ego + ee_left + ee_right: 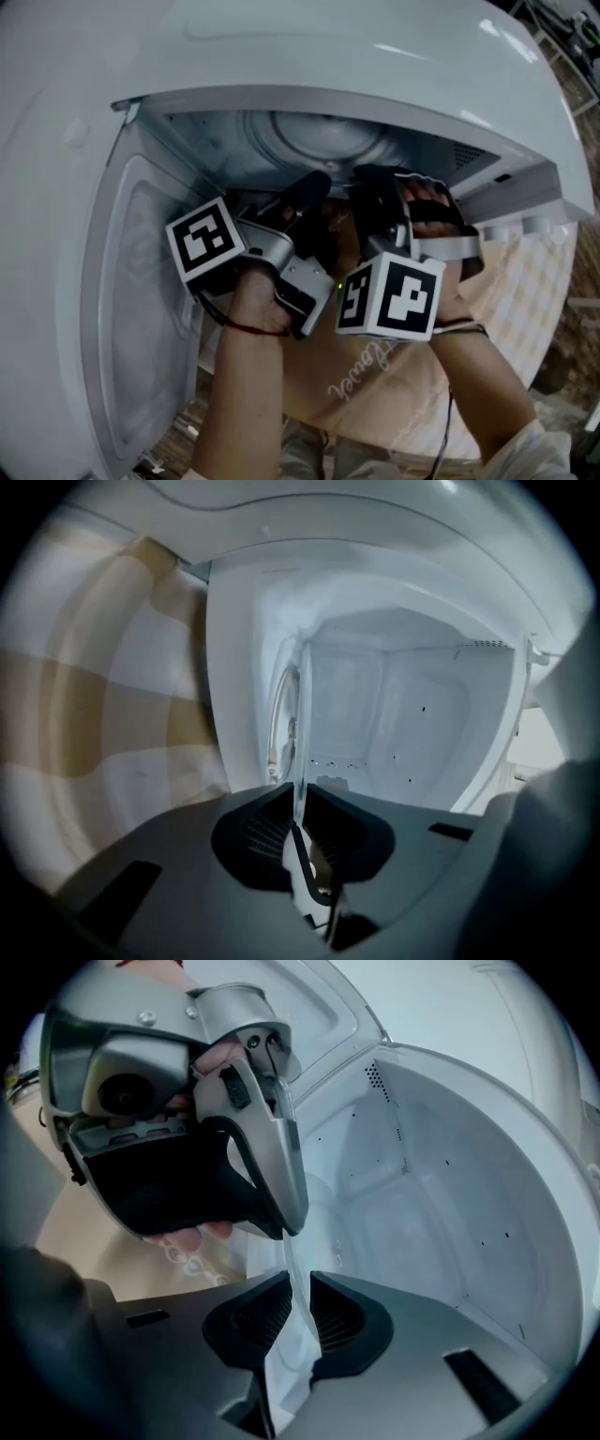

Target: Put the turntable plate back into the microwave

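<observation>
Currently on view, largest first.

Microwave [281, 56]: open toward me, with both grippers reaching into its mouth. The risk, as I judge it, is knocking the plate on the front lip if I carry it further in.

Door [122, 309]: swung wide at the left, close beside my left wrist. There is little room on that side, and a sideways drift could bump it.

Cavity [234, 141]: white, with walls and back bare in both gripper views. Room ahead looks good. Room to the sides is tight with two grippers in the mouth together.

Plate [300, 714]: clear glass at the cavity mouth, seen edge-on, its near rim pinched by both grippers. I cannot tell whether it rests on the floor yet. Glass is slick and heavy; held by one side only, it could tip, slide out and crack.

Left gripper [300, 797]: jaws nearly together, pads pressed on the rim.

Right gripper [298, 1283]: jaws likewise drawn close on the rim, near the left one. If I twist one against the other, I would lever the glass.
</observation>
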